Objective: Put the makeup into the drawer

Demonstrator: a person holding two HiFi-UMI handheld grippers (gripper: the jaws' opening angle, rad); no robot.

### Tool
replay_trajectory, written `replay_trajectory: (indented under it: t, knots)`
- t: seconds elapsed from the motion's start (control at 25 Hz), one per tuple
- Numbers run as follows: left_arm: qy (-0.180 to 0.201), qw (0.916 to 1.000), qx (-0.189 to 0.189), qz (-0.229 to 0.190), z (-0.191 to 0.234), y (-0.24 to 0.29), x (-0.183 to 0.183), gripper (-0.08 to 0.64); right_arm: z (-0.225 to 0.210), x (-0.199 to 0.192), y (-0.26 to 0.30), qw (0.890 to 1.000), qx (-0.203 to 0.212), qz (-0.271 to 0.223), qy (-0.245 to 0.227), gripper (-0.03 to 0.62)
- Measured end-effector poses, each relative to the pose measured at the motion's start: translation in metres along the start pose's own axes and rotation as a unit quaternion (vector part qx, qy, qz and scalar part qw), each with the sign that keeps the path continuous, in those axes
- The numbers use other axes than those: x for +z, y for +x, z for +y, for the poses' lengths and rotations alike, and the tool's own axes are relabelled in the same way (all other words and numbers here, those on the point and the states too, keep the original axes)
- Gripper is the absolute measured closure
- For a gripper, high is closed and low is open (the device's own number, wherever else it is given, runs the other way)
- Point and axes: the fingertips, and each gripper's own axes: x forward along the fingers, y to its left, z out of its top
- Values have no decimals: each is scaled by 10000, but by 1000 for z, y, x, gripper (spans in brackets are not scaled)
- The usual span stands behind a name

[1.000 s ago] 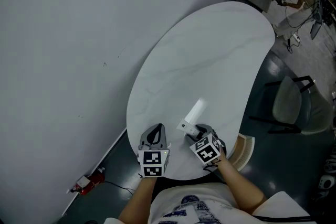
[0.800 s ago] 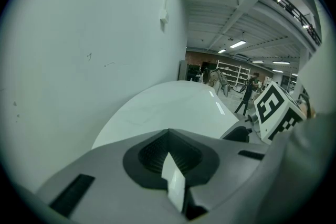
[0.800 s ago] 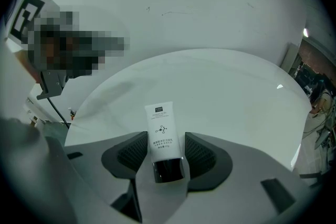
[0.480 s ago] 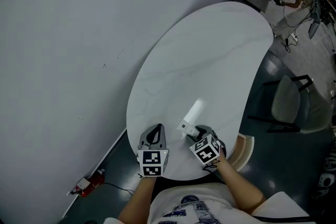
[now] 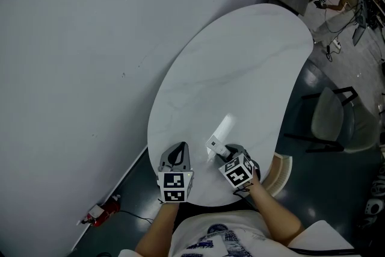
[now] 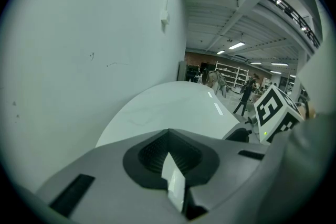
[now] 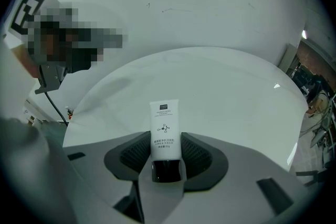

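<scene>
A white makeup tube (image 5: 221, 128) with a black cap lies on the white oval table (image 5: 240, 63), near its front edge. My right gripper (image 5: 219, 150) points down at the tube's cap end. In the right gripper view the tube (image 7: 165, 128) lies between the two dark pads, which touch its sides; these jaws have just been closing on it. My left gripper (image 5: 178, 153) rests to the left of the tube at the table's front edge, shut and with nothing in it (image 6: 169, 157). No drawer shows in any view.
A grey wall runs along the table's left side. A light chair (image 5: 337, 120) stands on the dark floor to the right, and a slatted round thing (image 5: 280, 170) sits beside the table's front right edge. A small red object (image 5: 103, 209) lies on the floor at the lower left.
</scene>
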Motion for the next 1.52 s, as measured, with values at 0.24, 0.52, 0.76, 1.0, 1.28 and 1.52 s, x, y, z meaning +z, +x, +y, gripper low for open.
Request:
replay_trajectory:
  t: [0.24,0.52,0.76,1.0,1.28,1.52]
  knots:
    - [56,10000,-73,-27,2,-8,2,518,6,-4,-6,9998,-43,-37,199,402]
    - [274,9989,-350,-128,-1,-19,12,518,13,-6,-24,9981,-337,-133,499,402]
    - [577,9954,-720,-251,-11,-39,18,518,28,-8,-50,9934,-721,-340,827,402]
    - [1039,9867,-1176,-416,-27,-69,26,518,50,-20,-84,9825,-1210,-572,1295,402]
    - [1375,9754,-1668,-440,-52,-93,19,518,74,-44,-119,9663,-1674,-745,1809,403]
    - [1554,9638,-2132,-397,-94,-98,9,518,80,-78,-147,9524,-2019,-748,2158,402]
